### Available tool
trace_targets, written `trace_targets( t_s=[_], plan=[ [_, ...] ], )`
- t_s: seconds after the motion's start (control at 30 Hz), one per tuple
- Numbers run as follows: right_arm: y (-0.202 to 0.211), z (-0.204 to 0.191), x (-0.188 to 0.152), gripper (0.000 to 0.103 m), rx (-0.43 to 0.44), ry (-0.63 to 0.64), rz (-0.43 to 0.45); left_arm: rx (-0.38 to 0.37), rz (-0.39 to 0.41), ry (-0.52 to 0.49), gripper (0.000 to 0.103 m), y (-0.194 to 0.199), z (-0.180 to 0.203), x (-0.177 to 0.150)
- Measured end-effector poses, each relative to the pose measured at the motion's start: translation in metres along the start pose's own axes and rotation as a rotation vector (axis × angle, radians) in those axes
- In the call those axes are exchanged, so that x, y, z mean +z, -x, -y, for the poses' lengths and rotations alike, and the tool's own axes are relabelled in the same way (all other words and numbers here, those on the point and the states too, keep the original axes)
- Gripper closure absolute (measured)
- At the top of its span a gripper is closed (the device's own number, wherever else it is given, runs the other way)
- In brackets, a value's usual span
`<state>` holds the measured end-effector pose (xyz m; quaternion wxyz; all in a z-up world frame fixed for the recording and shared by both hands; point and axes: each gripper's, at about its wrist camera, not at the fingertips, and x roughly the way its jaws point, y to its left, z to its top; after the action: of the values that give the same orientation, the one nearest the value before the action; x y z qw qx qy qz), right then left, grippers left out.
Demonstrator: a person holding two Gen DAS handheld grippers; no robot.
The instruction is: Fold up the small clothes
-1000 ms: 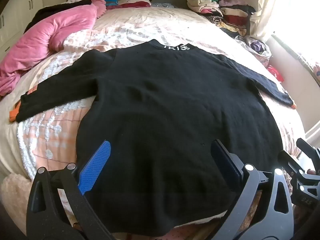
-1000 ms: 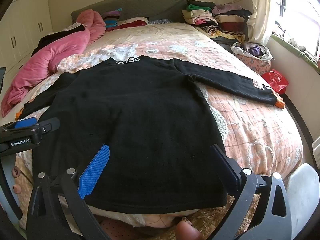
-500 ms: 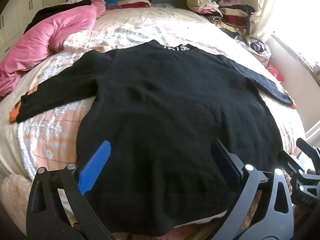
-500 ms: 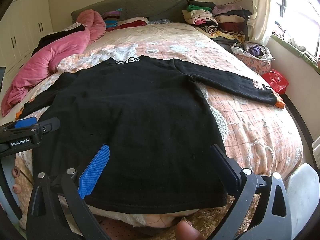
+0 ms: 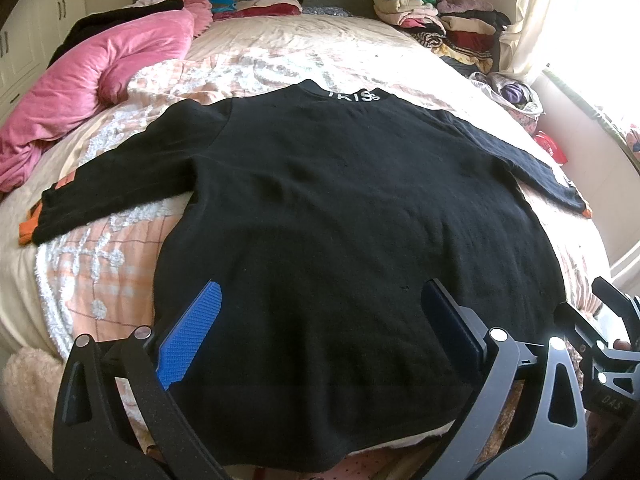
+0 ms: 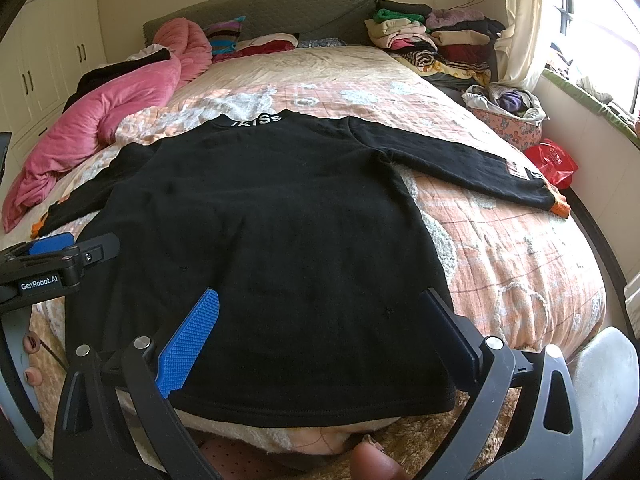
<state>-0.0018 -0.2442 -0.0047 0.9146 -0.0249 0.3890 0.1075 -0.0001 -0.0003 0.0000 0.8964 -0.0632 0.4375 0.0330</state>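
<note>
A black long-sleeved top (image 5: 340,216) (image 6: 260,240) lies spread flat on the bed, collar with white lettering at the far end, both sleeves stretched out sideways with orange cuffs. Its hem hangs at the near bed edge. My left gripper (image 5: 320,312) hovers open over the hem's left half, nothing between its fingers. Above the hem's right part, my right gripper (image 6: 320,320) is open and empty too. Each gripper shows at the edge of the other's view: the left gripper (image 6: 56,256), the right gripper (image 5: 612,332).
A pink duvet (image 5: 92,80) is bunched at the far left of the patterned bedspread (image 6: 500,248). Folded clothes (image 6: 432,36) are piled at the far right by the headboard. A basket of laundry (image 6: 508,112) and a red bag (image 6: 554,162) sit beside the bed on the right.
</note>
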Motion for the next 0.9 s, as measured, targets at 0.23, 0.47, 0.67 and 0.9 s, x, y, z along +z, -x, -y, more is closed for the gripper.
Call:
trace_targets(
  t_s=[0.23,0.47,0.67,0.9],
  plan=[
    [-0.0002,-0.0008,0.0008,0.004,0.000,0.001,0.000,0.001,0.001,0.000,0.009,0.0000,0.0000,0.0000],
    [-0.0005,-0.0014,0.0015,0.004,0.000,0.001,-0.001,0.000,0.000,0.000,0.009,0.0000,0.0000,0.0000],
    [-0.0009,-0.0023,0.0020,0.004,0.001,0.001,-0.001,0.001,0.001,-0.001,0.009,0.0001,0.0001,-0.0001],
    [-0.0015,-0.0032,0.0026,0.004,0.001,0.002,-0.001,0.001,0.001,0.000,0.009,0.0000,0.0001,0.0000]
  ],
)
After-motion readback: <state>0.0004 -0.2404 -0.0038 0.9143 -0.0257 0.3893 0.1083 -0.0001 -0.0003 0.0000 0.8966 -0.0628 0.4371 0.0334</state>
